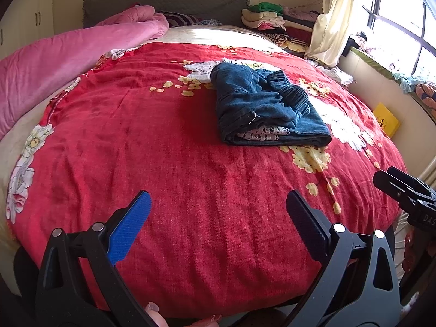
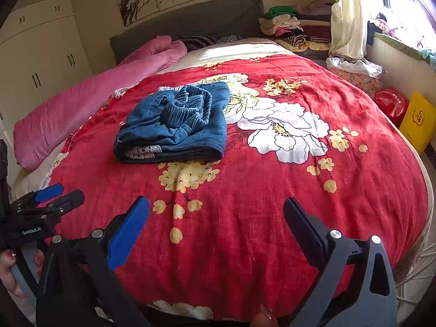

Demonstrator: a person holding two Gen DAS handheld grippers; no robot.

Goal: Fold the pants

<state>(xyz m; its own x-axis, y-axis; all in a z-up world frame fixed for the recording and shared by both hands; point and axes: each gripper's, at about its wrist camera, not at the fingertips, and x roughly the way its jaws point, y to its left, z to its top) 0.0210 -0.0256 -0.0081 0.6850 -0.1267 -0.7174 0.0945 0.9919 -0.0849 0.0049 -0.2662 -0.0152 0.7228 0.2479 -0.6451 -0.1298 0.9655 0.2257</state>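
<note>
Pants (image 1: 261, 103): matt blue denim, ribbed elastic waistband. Bedspread (image 1: 190, 190): coarse red floral cloth. Quilt (image 1: 68, 60): soft pink plush.

My left tongs (image 1: 218, 226) are black, one pad bright blue, the other dark navy; my right tongs (image 2: 216, 231) match them. The pants (image 1: 261, 106) are dark blue denim with white lace showing in the fold. The bedspread (image 1: 163, 163) is red with white and pale yellow flowers. The quilt (image 1: 68, 57) is pink, the headboard (image 1: 163, 2) grey, the curtain (image 1: 332, 13) cream. A yellow box (image 2: 418, 122) stands beside a red bag (image 2: 391, 102). The wardrobe (image 2: 41, 49) is off-white with dark handles.
</note>
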